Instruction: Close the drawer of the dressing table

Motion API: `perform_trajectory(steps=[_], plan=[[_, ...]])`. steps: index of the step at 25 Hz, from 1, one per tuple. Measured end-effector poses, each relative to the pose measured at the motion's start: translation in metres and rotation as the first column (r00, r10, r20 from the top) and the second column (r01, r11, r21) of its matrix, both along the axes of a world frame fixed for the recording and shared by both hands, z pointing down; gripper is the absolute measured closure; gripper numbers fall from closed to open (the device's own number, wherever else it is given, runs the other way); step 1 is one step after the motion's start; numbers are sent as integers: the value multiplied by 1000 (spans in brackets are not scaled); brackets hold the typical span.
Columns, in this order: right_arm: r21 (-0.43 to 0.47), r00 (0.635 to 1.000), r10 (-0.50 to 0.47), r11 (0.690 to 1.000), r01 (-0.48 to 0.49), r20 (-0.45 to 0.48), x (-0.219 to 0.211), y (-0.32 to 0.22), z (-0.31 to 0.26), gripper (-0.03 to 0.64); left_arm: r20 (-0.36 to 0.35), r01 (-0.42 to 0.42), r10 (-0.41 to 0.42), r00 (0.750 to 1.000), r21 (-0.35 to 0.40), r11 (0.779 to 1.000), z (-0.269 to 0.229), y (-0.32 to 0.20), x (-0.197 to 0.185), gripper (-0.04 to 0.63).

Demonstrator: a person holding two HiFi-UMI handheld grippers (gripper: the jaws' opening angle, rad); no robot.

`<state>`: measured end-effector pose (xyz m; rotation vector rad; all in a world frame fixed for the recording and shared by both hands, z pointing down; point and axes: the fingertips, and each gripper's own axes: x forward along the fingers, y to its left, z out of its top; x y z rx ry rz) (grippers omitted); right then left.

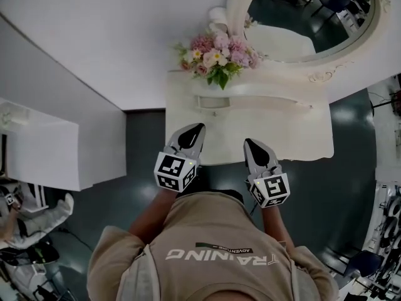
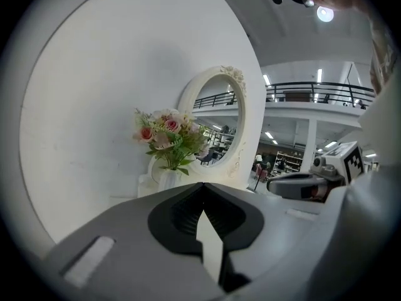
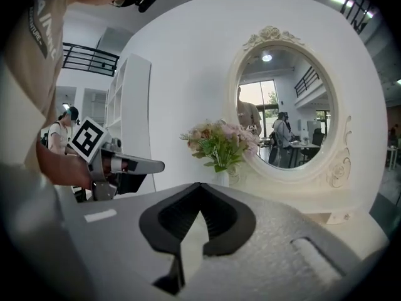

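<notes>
Holding left gripper [image 1: 198, 128] and right gripper [image 1: 249, 143] over the bench's [image 1: 301, 137] front edge, fingers [image 2: 178, 212] pressed together on nothing. Presumably readied for shoving a drawer, unseen below the fingers.

cream dressing table [image 1: 294, 130], vase of flowers [image 1: 216, 58] at back left

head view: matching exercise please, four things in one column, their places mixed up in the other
1 pink and white flower bouquet
2 oval mirror in a carved white frame
3 left gripper
4 right gripper

A front edge of the white dressing table, right
B back of the tabletop, left
C front edge of the table, left
D behind the tabletop, right

Pairs: 1-B, 2-D, 3-C, 4-A
</notes>
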<state>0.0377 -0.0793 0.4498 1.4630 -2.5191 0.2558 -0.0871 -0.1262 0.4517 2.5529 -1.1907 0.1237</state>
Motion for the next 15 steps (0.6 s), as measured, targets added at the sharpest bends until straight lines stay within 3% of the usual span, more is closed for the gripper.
perform_trajectory(steps=[3, 8, 15], plan=[[34, 1000, 1, 999, -1, -4, -14, -19, -5, 614, 12, -22, 22, 1000, -8, 1000, 10, -18, 1, 577], [0, 1000, -19, 1000, 19, -2, -15, -33, -3, 614, 3, -24, 24, 1000, -1, 1000, 8, -39, 6, 578], [-55, 998, -62, 997, 63, 11, 1, -58, 13, 614, 17, 36, -36, 999, -26, 999, 14, -55, 12, 578]])
